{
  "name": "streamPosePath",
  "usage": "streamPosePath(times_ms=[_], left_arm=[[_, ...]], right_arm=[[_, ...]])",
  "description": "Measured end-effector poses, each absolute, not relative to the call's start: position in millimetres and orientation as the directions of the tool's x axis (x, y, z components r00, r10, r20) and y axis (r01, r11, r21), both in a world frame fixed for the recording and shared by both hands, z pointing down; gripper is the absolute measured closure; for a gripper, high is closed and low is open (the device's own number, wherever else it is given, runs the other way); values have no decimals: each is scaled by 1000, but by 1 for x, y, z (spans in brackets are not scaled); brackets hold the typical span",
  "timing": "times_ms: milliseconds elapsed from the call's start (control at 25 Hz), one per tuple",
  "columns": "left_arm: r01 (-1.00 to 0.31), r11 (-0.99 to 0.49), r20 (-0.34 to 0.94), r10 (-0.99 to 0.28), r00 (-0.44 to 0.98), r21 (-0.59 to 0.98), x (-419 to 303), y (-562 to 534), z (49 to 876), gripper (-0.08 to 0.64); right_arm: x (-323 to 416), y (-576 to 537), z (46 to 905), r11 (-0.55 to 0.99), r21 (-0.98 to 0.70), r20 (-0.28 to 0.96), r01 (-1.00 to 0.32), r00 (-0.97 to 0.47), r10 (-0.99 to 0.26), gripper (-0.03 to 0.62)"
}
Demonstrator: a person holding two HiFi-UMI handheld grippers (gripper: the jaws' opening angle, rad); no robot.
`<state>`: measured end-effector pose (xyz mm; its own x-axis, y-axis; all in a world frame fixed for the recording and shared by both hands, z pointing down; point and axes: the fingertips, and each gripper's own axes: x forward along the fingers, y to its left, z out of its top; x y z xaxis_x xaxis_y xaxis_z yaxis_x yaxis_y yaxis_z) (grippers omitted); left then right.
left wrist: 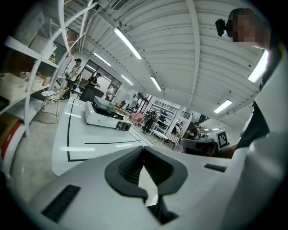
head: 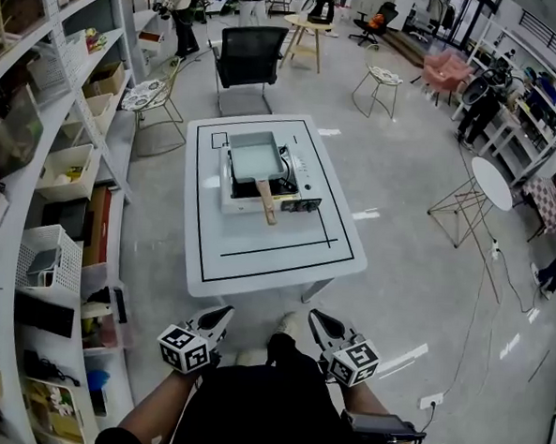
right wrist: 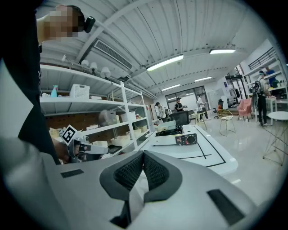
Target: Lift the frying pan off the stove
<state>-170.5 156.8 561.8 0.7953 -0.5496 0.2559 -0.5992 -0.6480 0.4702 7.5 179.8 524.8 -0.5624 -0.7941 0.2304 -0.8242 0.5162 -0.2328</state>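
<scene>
A square grey frying pan [head: 257,156] with a wooden handle [head: 266,202] sits on a white portable stove [head: 294,194] on the white table [head: 257,253]. The handle points toward me. Both grippers hang low in front of my body, short of the table's near edge. The left gripper [head: 222,314] is shut with nothing in it, and so is the right gripper [head: 317,318]. In the left gripper view the shut left gripper [left wrist: 144,150] faces the stove [left wrist: 104,119] far off. In the right gripper view the shut right gripper [right wrist: 143,155] faces the stove [right wrist: 176,138] and pan [right wrist: 164,126].
Storage shelves [head: 45,183] with bins run along the left. A black office chair [head: 248,60] stands behind the table. A round white side table [head: 492,183] and a wire stool [head: 380,82] stand to the right. People stand in the background.
</scene>
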Motion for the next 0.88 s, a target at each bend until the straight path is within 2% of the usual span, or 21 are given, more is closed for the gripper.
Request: streamPosePath(times_ms=[880], left_arm=[[-617,-653,269,-560,784,439,-174,116,548,551]], right_arm=[[2,138,523,529,-221,251,-819,-572,-781,568]])
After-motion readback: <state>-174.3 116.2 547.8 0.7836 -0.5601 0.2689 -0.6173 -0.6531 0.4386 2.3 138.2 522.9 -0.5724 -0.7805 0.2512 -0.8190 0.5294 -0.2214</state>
